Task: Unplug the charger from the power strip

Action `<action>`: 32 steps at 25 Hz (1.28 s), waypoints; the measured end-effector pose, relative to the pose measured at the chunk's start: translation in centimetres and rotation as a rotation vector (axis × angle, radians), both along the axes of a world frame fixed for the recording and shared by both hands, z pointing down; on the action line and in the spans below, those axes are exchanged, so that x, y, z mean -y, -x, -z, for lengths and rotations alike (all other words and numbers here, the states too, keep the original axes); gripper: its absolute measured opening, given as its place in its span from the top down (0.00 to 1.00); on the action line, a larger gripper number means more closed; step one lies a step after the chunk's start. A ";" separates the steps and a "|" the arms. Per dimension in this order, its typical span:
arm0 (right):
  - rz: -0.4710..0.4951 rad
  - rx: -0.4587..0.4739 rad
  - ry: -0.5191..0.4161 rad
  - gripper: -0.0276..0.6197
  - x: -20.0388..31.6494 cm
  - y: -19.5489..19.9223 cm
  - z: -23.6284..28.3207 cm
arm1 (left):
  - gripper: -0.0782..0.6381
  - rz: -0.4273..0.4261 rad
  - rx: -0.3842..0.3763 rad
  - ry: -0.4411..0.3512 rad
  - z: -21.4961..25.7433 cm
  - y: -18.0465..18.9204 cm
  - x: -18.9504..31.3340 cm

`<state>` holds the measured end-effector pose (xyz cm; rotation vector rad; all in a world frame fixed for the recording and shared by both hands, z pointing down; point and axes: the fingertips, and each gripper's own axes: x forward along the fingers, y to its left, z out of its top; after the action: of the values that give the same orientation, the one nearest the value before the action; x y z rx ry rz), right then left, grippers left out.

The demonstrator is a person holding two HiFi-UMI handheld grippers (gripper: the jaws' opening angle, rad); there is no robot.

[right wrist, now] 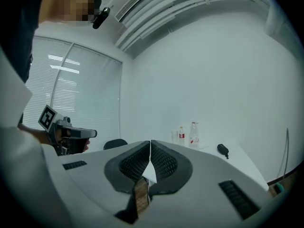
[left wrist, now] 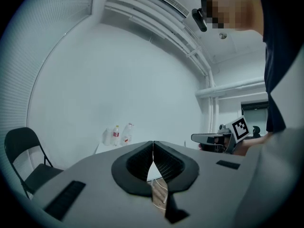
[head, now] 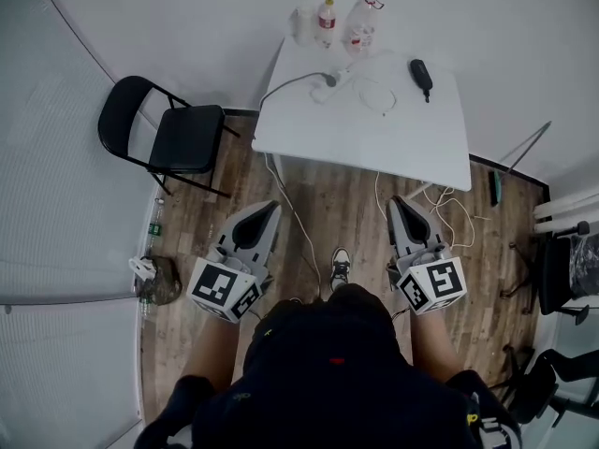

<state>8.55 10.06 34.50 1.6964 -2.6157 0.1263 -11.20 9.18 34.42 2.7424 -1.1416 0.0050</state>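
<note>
On the white table [head: 393, 143], near its far edge, lies a white power strip [head: 328, 82]. A white charger [head: 346, 71] is plugged into it, and its thin white cable [head: 379, 96] coils to the right. My left gripper [head: 270, 210] and right gripper [head: 397, 204] hang level over the wooden floor, well short of the table. In the left gripper view the left gripper [left wrist: 153, 144] has its jaws touching with nothing between them. So does the right gripper [right wrist: 150, 144] in its own view.
Two bottles [head: 326, 21] [head: 360, 26] and a cup stand at the table's far edge, and a black object [head: 421, 76] lies at the right. A black folding chair [head: 173, 134] stands left of the table. Cables trail on the floor [head: 449, 218] under the table's near right corner.
</note>
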 end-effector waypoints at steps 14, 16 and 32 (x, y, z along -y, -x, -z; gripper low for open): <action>0.100 0.074 0.031 0.92 14.0 -10.5 -1.5 | 0.86 0.095 0.045 0.010 1.3 -9.9 11.8; 0.117 0.080 0.038 0.92 15.8 -11.2 -1.8 | 0.86 0.102 0.060 0.011 1.1 -10.8 13.0; 0.090 0.032 0.104 0.92 27.4 -7.6 -3.8 | 0.86 0.050 0.049 0.076 -2.1 -7.8 26.0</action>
<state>16.12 -17.39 38.32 1.5541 -2.6516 0.2843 -3.39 -16.80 36.49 2.6605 -1.1970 0.1075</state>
